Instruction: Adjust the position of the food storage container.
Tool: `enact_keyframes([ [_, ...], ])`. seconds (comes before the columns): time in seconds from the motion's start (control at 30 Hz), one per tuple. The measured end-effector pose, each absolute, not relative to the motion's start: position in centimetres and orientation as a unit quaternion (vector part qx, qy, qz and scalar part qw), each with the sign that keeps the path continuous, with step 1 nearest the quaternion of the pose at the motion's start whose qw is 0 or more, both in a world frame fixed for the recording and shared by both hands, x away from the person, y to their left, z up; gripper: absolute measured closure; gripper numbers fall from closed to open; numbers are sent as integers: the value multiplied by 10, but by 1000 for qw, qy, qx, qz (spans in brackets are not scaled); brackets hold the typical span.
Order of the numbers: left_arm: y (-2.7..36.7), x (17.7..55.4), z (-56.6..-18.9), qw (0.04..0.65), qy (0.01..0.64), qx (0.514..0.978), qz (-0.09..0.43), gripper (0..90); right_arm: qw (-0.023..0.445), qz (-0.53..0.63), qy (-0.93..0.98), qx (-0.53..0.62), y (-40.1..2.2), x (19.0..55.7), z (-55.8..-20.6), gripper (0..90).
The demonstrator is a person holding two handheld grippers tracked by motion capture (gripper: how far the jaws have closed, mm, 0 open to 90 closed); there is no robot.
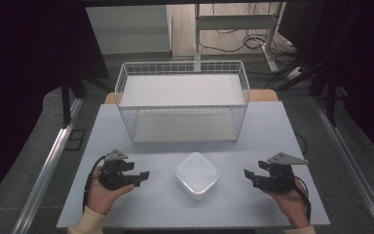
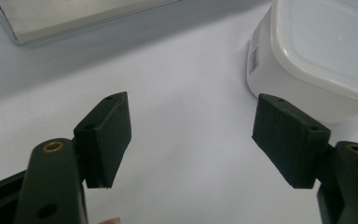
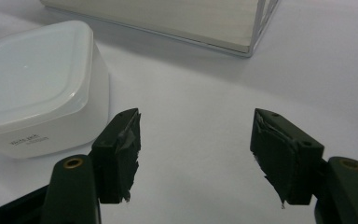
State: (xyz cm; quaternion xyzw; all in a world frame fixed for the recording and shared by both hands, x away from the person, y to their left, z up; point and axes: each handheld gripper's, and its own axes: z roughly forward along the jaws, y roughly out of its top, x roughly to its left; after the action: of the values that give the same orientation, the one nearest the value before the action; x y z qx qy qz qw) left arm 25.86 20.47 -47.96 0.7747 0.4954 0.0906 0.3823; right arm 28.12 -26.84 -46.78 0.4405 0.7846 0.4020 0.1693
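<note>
White lidded container [image 1: 197, 175] carries a small printed label on one side wall: barcode-like stripes in the left gripper view, two short lines of dark print in the right gripper view, both too small to read. Container is translucent white plastic, squarish with rounded corners, smooth glossy lid with a raised rim. It sits on the pale matte table [image 1: 185, 214], near the front edge, between the two grippers and touching neither. Left gripper [image 1: 142, 176] lies to its left, jaws spread with only bare table between them; pads [image 2: 107, 135] are dark rubbery blocks. Right gripper [image 1: 249, 176] lies to its right, jaws also spread on nothing; pads [image 3: 123, 149] show frayed, worn tape on their faces. Behind the container stands a white wire basket [image 1: 182, 68], rectangular, grid walls, with two flat pale shelf panels.
</note>
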Motion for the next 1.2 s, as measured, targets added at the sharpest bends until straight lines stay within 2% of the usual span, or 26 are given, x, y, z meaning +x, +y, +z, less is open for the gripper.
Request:
enact_keyframes([
  [0.17,205,257,-481,379,496,775,96,277,158,397,790,440,-261,287,-461,354],
  [0.33,204,256,-481,383,490,778,93,277,145,389,793,446,-250,298,-454,409],
  [0.5,204,254,-484,378,489,781,91,275,101,357,819,437,-222,318,-448,569],
  [0.53,204,254,-484,378,489,781,91,275,101,357,819,437,-222,318,-448,569],
  [0.57,204,255,-485,377,487,783,92,275,98,352,823,434,-218,321,-448,621],
  [0.6,203,254,-485,375,487,783,93,274,94,341,833,426,-210,324,-451,731],
  [0.63,202,254,-485,376,487,783,93,273,94,333,839,420,-208,325,-452,769],
  [0.8,200,253,-485,373,485,785,94,271,93,306,864,390,-192,328,-461,893],
  [1.2,201,252,-488,372,486,786,89,270,89,286,884,359,-174,328,-475,895],
])
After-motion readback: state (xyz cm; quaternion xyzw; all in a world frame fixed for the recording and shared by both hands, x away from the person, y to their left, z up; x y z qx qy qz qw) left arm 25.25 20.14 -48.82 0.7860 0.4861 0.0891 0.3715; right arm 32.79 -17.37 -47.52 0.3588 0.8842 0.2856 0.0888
